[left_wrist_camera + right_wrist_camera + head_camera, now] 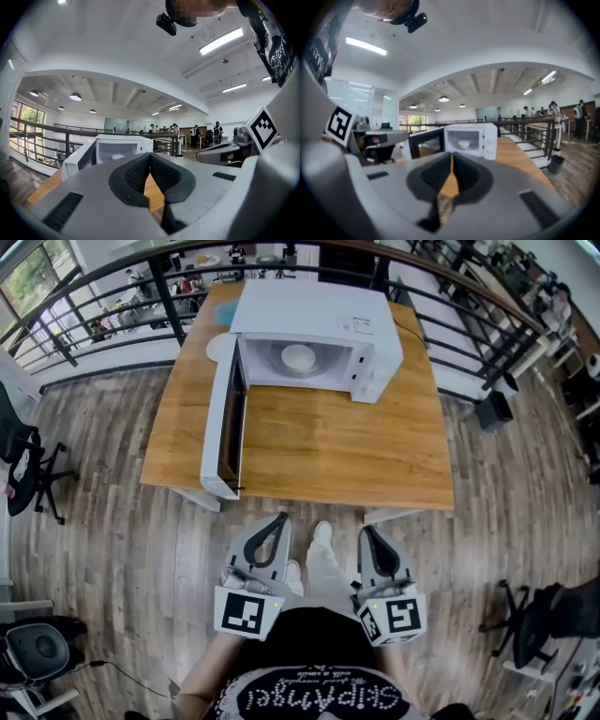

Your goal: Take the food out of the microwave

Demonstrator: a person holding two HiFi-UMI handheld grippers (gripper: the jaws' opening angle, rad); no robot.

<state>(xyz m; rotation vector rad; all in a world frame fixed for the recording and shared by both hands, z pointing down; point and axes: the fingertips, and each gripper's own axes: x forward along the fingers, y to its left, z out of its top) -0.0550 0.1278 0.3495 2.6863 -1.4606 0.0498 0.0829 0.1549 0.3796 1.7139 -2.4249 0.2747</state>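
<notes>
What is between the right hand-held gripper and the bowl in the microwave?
In the head view, a little floor and then bare tabletop separate the right hand-held gripper from the bowl. The microwave door hangs open, off to the left.

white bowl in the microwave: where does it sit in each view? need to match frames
Head view: bowl at top centre, inside the open microwave.
Left gripper view: bowl small, left of centre, in the cavity.
Right gripper view: bowl near centre, in the cavity.
Shared landmark: the open door, left of the bowl in all three.
</notes>
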